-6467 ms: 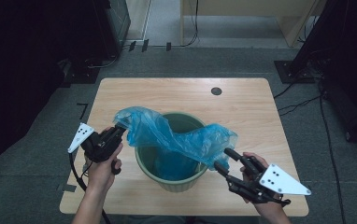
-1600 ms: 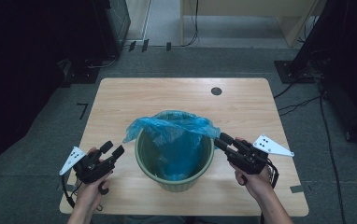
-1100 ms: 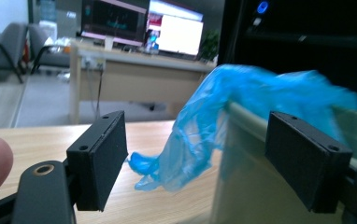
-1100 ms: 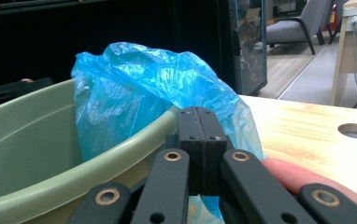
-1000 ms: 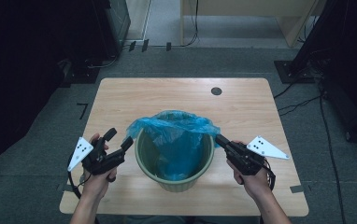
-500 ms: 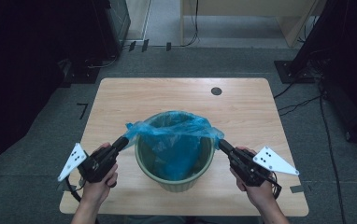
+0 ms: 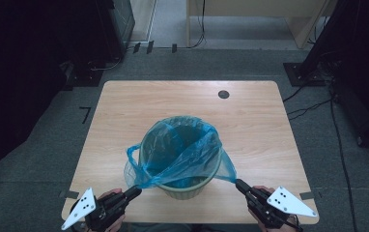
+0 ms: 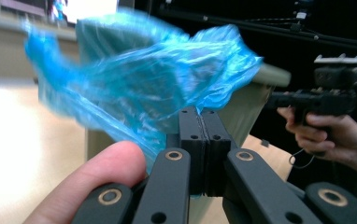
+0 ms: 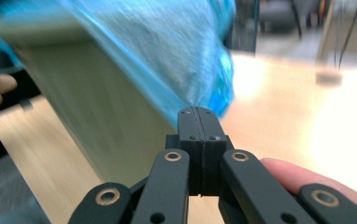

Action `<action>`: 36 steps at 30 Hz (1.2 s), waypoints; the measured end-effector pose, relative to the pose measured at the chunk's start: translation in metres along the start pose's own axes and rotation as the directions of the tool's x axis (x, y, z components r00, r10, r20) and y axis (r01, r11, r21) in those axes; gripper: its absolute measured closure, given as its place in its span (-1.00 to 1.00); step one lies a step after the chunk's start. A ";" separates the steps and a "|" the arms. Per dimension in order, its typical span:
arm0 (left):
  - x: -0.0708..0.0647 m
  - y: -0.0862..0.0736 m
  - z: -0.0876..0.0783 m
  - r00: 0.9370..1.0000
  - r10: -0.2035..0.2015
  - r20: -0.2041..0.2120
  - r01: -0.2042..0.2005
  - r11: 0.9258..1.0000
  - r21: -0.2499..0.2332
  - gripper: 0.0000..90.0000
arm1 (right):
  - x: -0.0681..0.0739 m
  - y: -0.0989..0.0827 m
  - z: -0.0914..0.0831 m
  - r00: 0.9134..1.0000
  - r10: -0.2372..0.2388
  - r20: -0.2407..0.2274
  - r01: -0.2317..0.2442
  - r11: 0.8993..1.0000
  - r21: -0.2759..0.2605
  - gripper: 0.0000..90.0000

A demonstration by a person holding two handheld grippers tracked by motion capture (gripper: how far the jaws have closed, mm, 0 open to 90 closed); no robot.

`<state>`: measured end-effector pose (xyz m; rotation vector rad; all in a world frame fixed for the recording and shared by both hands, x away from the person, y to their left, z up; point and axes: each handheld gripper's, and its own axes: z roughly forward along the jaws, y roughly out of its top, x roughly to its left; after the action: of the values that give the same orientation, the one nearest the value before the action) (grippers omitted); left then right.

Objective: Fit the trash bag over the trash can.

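bin (image 7: 185, 191) stands near the front edge of the wooden surface (image 7: 124, 111), a blue bag (image 7: 182, 150) lining it. left gripper (image 7: 135, 191) and right gripper (image 7: 238, 184) each have fingers clamped on a bag corner, stretched outward. grey carpet, dark stands around.

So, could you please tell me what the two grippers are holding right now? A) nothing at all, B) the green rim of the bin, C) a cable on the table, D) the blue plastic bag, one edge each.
D: the left gripper and the right gripper each have their jaws shut on a stretched edge of the blue bag over the bin.
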<state>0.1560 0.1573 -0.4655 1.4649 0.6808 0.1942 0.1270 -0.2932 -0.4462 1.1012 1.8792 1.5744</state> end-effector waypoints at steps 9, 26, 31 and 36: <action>0.000 -0.019 0.017 0.998 -0.005 -0.064 0.012 0.995 0.100 0.76 | -0.010 -0.028 0.030 0.995 0.050 0.082 -0.062 0.986 0.152 0.98; -0.012 -0.003 0.011 0.999 0.022 -0.037 -0.023 1.000 -0.019 0.73 | 0.009 0.024 0.030 0.988 0.027 -0.151 -0.063 0.968 -0.243 -0.38; -0.011 -0.002 0.011 0.999 0.024 -0.046 -0.026 0.999 -0.025 0.74 | 0.013 0.016 0.038 0.983 -0.018 -0.181 -0.017 0.982 -0.188 0.76; -0.009 -0.004 0.011 0.997 0.043 -0.070 -0.043 0.999 0.002 0.77 | 0.018 0.012 0.039 0.984 -0.079 -0.161 0.059 0.990 -0.124 1.00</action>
<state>0.1538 0.1423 -0.4668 1.4800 0.7065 0.2800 0.1491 -0.2551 -0.4416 0.8677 1.8784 1.7605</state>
